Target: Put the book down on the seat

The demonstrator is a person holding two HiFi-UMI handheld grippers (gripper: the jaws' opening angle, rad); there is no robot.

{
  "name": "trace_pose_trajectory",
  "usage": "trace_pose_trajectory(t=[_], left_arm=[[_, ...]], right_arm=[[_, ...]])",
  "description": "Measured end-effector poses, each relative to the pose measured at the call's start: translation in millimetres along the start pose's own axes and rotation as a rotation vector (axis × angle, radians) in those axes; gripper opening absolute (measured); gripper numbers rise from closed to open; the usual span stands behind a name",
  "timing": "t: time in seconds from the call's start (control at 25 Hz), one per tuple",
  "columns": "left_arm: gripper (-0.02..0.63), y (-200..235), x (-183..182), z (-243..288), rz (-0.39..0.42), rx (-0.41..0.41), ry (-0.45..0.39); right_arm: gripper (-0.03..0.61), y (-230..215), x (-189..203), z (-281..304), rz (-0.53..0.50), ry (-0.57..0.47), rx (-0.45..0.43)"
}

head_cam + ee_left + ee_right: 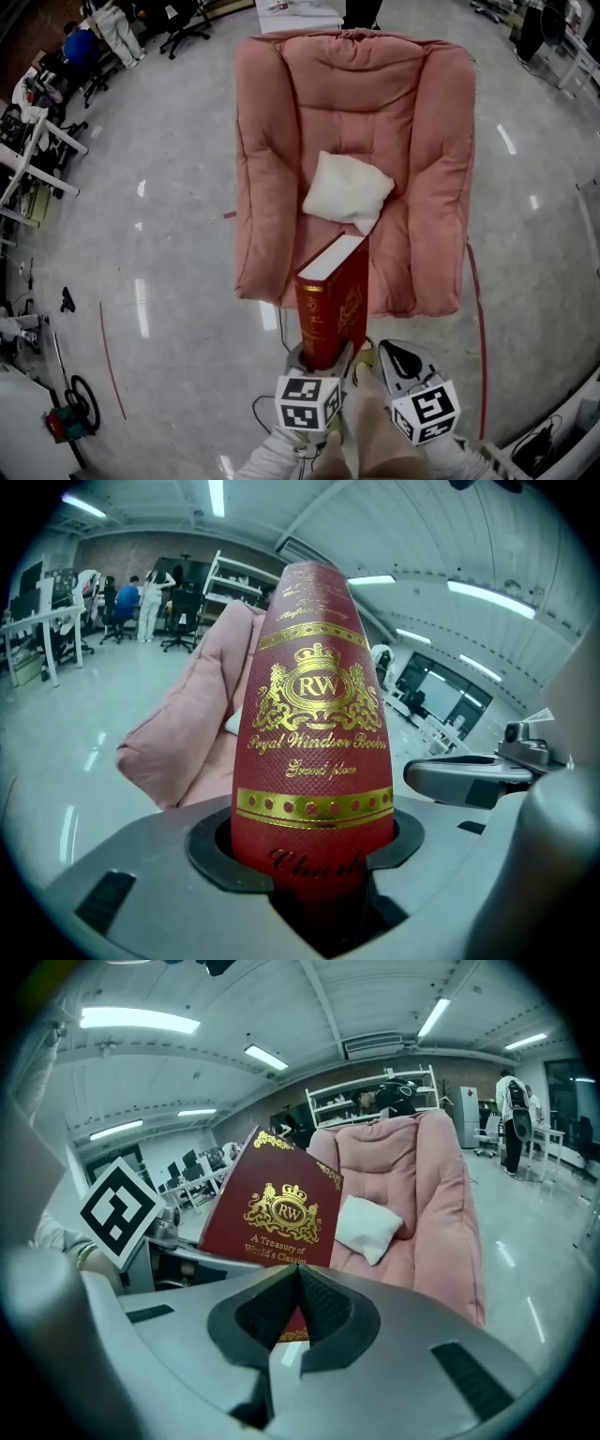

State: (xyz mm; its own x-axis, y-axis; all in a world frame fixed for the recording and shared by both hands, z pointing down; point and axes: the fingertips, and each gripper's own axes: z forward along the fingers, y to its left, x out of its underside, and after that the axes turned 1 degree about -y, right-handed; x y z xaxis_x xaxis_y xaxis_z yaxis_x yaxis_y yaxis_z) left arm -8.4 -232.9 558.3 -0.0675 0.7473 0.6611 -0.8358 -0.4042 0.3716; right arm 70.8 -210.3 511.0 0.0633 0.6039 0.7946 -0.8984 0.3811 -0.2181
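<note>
A thick red book with gold print stands upright in my left gripper, spine toward me, in front of the seat's near edge. In the left gripper view the jaws press on both sides of the book, so the left gripper is shut on it. My right gripper hangs just to the right of the book, shut with nothing in it. The right gripper view shows the book's cover. Ahead stands a pink padded armchair, and a white pillow lies on its seat.
Glossy grey floor surrounds the armchair. Desks and office chairs stand at the far left, with people working there. A red line and a cable run on the floor. A small red machine sits at the lower left.
</note>
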Motion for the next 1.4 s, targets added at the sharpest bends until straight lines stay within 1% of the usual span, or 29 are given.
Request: trace_pose_trajectory(t=[0.2, 0.4, 0.64, 1.04, 1.16, 1.4], left_arm=[[0.242, 9.5, 0.5, 43.9, -0.010, 0.008, 0.033], [0.242, 18.2, 8.5, 88.6, -0.021, 0.020, 0.073], [0.242, 29.3, 22.4, 128.5, -0.022, 0.020, 0.123], [0.242, 40.7, 44.3, 167.4, -0.031, 0.013, 0.198], [0.244, 44.9, 52.0, 180.5, -0.029, 0.005, 0.224], [0.244, 49.0, 62.6, 199.2, -0.025, -0.012, 0.276]], right_arm=[[0.005, -28.3, 5.8, 26.8, 0.022, 0.016, 0.013], [0.005, -56.2, 14.0, 53.0, 0.043, 0.016, 0.021], [0.005, -76.1, 26.3, 72.1, 0.077, 0.034, 0.033], [0.005, -94.8, 46.8, 87.3, 0.106, 0.065, 0.065], [0.005, -102.0, 49.0, 93.4, 0.115, 0.063, 0.066], [0.005, -101.8, 54.0, 97.0, 0.130, 0.068, 0.059]])
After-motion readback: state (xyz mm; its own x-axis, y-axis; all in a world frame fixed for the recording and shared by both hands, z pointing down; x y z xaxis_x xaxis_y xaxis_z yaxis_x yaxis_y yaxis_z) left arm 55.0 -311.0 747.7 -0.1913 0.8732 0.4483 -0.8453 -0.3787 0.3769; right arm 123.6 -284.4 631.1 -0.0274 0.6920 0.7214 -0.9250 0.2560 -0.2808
